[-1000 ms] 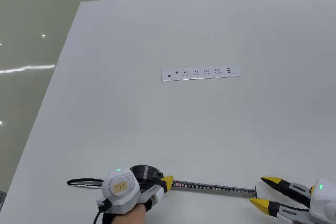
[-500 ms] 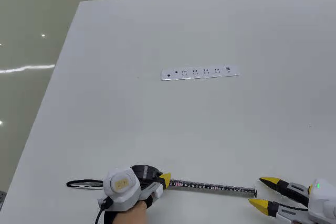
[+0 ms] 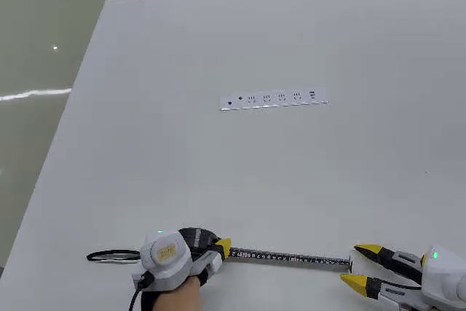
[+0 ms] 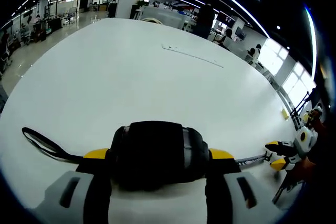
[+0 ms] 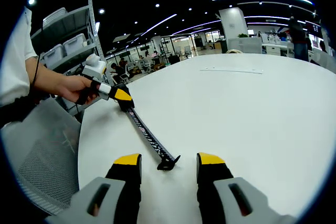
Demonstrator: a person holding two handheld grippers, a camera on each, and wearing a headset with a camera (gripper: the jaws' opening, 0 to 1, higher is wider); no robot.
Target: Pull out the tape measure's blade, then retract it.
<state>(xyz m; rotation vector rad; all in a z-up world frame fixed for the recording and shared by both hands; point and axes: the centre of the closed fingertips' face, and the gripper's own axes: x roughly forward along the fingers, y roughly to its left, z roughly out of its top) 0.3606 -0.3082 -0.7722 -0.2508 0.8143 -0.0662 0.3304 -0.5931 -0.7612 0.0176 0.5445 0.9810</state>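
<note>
left hand-held gripper (image 3: 218, 249) clenched on the tape measure (image 3: 198, 241) at the near edge of the surface (image 3: 255, 172), strap (image 3: 109, 256) trailing behind. blade (image 3: 291, 258) lies flat, pulled out. right hand-held gripper (image 3: 349, 263) released, jaws apart, hook (image 5: 168, 162) just ahead, ungripped.

Between the left gripper (image 4: 158, 154) and the right gripper (image 3: 349, 264) the way is barred by the drawn-out blade (image 3: 291, 258); ahead of both, bare table (image 3: 218, 172) is left free up to a power strip (image 3: 273, 98).
</note>
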